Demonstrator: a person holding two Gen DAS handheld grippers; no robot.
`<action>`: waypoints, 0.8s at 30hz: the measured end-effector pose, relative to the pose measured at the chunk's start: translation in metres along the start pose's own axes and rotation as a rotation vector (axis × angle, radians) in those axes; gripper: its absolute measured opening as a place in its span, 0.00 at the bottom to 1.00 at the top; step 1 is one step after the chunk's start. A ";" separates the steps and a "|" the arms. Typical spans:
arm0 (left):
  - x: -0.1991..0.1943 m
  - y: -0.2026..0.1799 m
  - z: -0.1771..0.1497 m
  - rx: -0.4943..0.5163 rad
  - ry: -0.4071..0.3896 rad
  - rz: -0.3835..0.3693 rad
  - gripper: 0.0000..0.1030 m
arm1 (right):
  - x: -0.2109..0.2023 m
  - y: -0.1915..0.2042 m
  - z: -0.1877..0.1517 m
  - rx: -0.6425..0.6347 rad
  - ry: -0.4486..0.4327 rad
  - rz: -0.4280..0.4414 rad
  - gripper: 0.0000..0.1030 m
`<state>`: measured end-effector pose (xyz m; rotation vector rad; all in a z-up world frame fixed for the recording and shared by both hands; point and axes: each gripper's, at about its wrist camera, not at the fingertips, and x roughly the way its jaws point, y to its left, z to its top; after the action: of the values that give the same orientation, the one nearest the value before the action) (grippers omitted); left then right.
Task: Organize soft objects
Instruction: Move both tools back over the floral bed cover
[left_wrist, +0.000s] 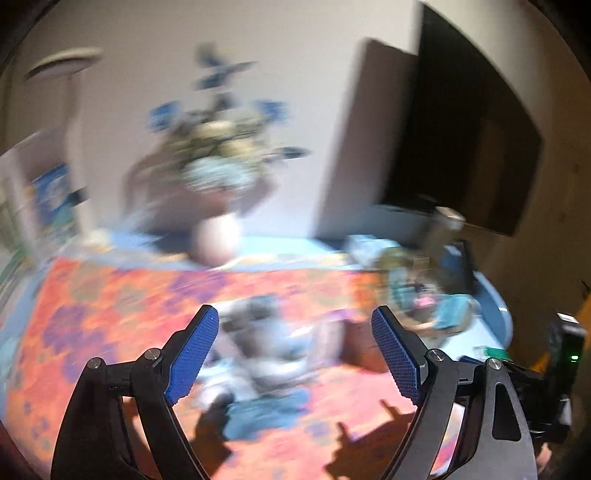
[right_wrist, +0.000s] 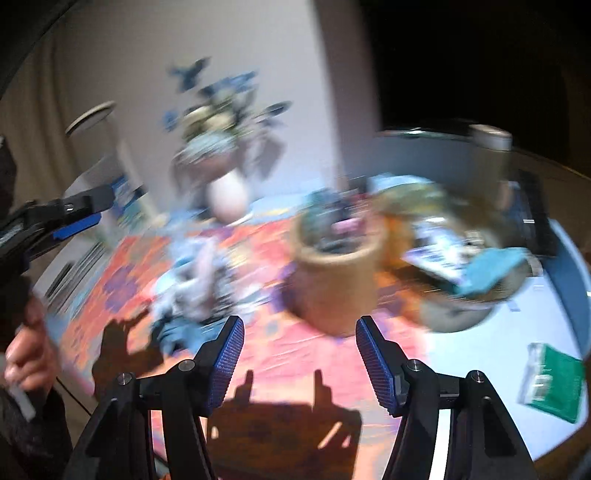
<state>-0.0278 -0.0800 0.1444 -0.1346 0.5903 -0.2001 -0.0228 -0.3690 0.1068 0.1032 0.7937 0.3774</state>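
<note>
Nearest, the left gripper and right gripper are held with jaws apart and nothing between them, apparently ready for a pick. The soft pile is seen at eleven o'clock, the basket at one; open cloth is left between

A pile of soft items lies left of the basket, vase behind.
</note>
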 end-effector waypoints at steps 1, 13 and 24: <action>-0.003 0.020 -0.004 -0.021 0.007 0.026 0.81 | 0.008 0.009 -0.002 -0.009 0.014 0.018 0.59; 0.031 0.134 -0.052 -0.119 0.133 0.098 0.81 | 0.082 0.075 0.007 -0.035 0.108 0.094 0.64; 0.109 0.162 -0.071 -0.116 0.273 0.096 0.78 | 0.129 0.127 0.008 -0.122 0.182 0.226 0.67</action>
<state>0.0445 0.0481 -0.0018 -0.1930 0.8788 -0.0912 0.0285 -0.2032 0.0541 0.0443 0.9400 0.6551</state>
